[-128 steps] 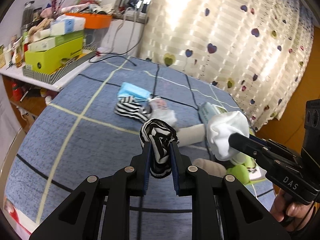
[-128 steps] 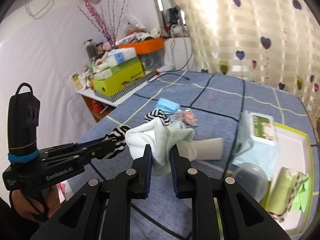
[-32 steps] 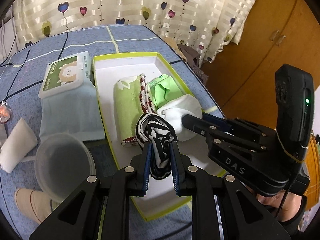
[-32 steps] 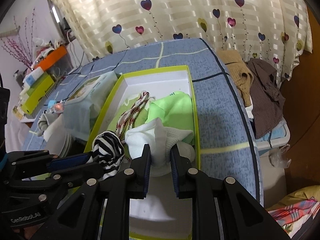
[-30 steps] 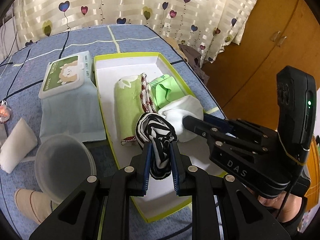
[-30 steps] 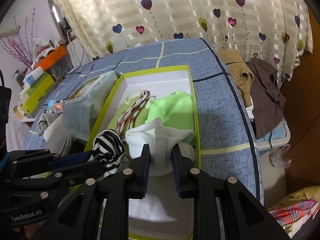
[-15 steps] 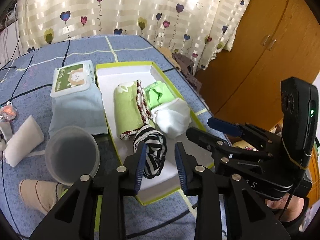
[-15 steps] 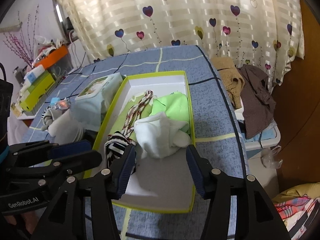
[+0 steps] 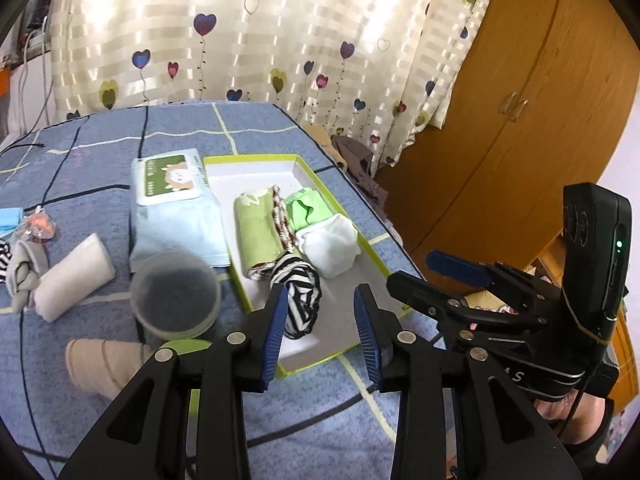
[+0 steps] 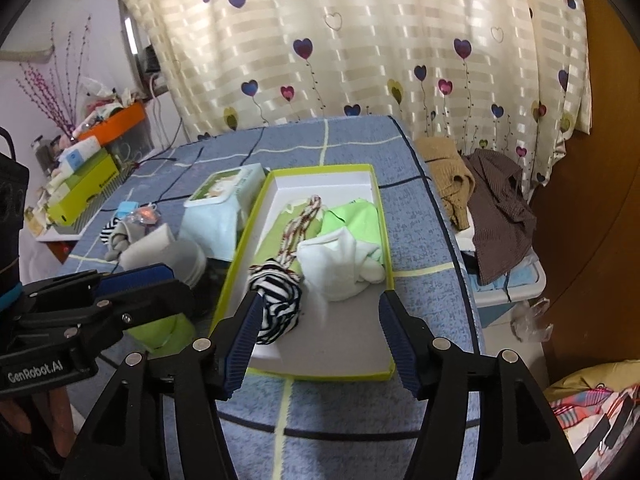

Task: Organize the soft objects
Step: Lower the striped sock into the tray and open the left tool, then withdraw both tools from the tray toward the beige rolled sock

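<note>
Now both tongs are wide open and hold nothing. The left gripper and the right gripper hang just above the near end of the green box.

The striped sock ball lies inside the green box, near its front. The white sock ball sits right beside it, and they look like they touch. Behind them in the box are a green rolled cloth and a bright green cloth.

These balls are probably light and squishy. They will not break. A firm pinch across the fat middle should work best, since a loose edge could unroll.

The left view shows more soft things outside the green box, on its left: a cream roll, a tan sock and a clear bowl. The right view shows clothes heaped on the box's other side, which the left view barely shows.
</note>
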Motion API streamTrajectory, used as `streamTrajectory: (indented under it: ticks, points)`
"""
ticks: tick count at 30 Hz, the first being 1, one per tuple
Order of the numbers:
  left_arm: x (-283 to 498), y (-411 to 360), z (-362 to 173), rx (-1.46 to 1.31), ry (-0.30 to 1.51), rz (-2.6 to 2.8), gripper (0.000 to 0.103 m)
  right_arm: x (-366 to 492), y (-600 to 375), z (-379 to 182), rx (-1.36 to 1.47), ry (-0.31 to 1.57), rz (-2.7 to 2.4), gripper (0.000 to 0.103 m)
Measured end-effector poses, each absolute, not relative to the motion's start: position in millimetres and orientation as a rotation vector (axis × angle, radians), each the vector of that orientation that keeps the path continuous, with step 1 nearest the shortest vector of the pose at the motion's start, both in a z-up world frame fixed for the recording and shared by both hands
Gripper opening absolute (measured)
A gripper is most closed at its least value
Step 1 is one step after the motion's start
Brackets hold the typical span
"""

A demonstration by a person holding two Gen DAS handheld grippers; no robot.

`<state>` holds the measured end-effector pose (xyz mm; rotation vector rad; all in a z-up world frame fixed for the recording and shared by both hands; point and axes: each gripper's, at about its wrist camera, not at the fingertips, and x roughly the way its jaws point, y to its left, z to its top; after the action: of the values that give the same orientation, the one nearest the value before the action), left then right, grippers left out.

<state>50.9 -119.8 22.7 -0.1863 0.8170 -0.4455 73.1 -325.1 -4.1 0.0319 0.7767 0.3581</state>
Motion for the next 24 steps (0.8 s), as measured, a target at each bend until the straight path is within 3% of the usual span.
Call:
streamTrajectory:
  ticks: [24]
  points:
    - [14.8,-55.2,28.6,-0.234,0.775,-0.344,0.036,35.0,-269.8,18.1,-0.024,0.745,0.453,0.062]
